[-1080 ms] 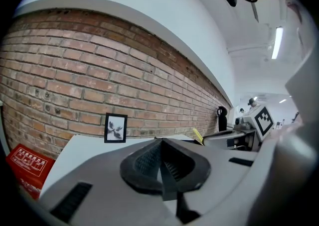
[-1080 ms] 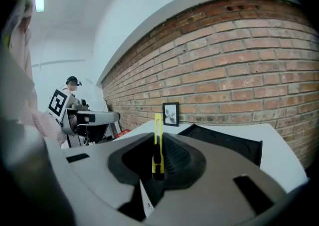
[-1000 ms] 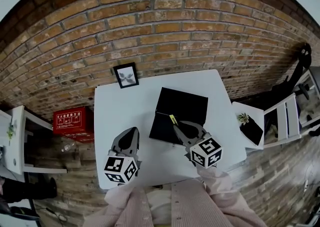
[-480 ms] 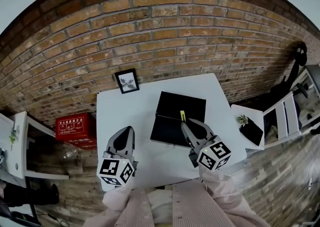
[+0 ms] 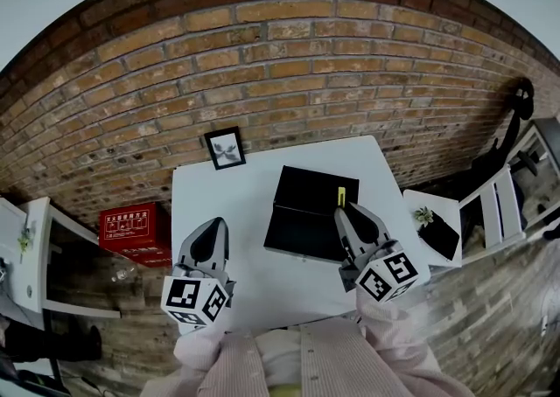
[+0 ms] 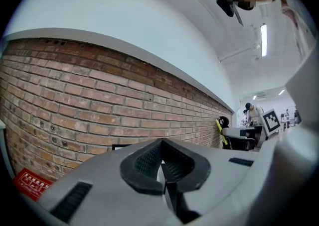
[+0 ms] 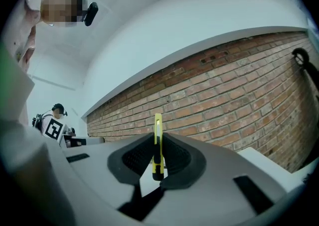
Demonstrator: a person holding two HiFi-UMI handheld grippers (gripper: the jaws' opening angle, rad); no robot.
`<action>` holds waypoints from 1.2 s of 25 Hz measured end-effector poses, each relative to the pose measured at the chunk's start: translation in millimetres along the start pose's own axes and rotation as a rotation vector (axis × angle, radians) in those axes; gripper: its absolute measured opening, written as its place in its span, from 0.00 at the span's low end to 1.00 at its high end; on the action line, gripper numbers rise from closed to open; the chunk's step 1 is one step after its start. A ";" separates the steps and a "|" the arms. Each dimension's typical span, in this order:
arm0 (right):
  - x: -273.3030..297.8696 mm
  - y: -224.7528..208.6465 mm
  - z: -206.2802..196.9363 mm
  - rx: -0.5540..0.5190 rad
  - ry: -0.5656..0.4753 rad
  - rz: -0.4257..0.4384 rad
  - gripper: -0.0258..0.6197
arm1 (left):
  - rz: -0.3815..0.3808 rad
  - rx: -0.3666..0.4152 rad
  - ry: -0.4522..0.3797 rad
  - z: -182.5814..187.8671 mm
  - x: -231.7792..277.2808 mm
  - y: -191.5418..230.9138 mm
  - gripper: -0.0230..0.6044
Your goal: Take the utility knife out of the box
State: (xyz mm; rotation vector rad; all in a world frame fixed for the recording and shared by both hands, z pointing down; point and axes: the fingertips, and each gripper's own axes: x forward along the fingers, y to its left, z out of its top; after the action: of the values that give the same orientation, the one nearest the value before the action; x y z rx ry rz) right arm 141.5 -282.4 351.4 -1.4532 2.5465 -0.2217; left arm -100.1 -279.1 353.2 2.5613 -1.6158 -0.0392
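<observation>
The black box [image 5: 302, 212] lies open in the middle of the white table [image 5: 219, 203]. My right gripper [image 5: 347, 212] hangs over the box's right edge, shut on the yellow utility knife [image 5: 340, 197], which sticks out past its tips. In the right gripper view the knife [image 7: 157, 145] stands upright, clamped between the dark pads, with the brick wall behind it. My left gripper [image 5: 214, 229] hovers over the table's left part, away from the box. Its jaws [image 6: 163, 170] meet with nothing between them.
A small framed picture [image 5: 225, 148] stands at the table's back left edge against the brick wall [image 5: 289, 63]. A red box [image 5: 133, 225] sits on the floor to the left. A low side table with a plant [image 5: 427, 212] and a white chair [image 5: 503, 207] are to the right.
My right gripper has lifted the knife and carried it from the box's middle to its right edge. My left gripper has risen and drifted slightly left.
</observation>
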 end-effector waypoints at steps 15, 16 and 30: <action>-19.0 -13.6 9.8 -0.017 -0.024 -0.048 0.12 | 0.030 0.014 -0.029 10.9 -6.9 2.9 0.02; -19.4 -14.4 10.3 -0.020 -0.025 -0.050 0.12 | 0.029 0.016 -0.028 10.5 -6.5 2.2 0.02; -21.9 -25.5 9.1 -0.029 -0.019 -0.068 0.12 | 0.034 0.022 0.006 1.0 -1.0 -2.9 0.02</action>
State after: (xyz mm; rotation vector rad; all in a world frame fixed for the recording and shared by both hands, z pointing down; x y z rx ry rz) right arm 175.8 -276.7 350.6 -1.5466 2.4982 -0.1810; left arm -98.0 -277.0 351.9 2.5466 -1.6668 -0.0117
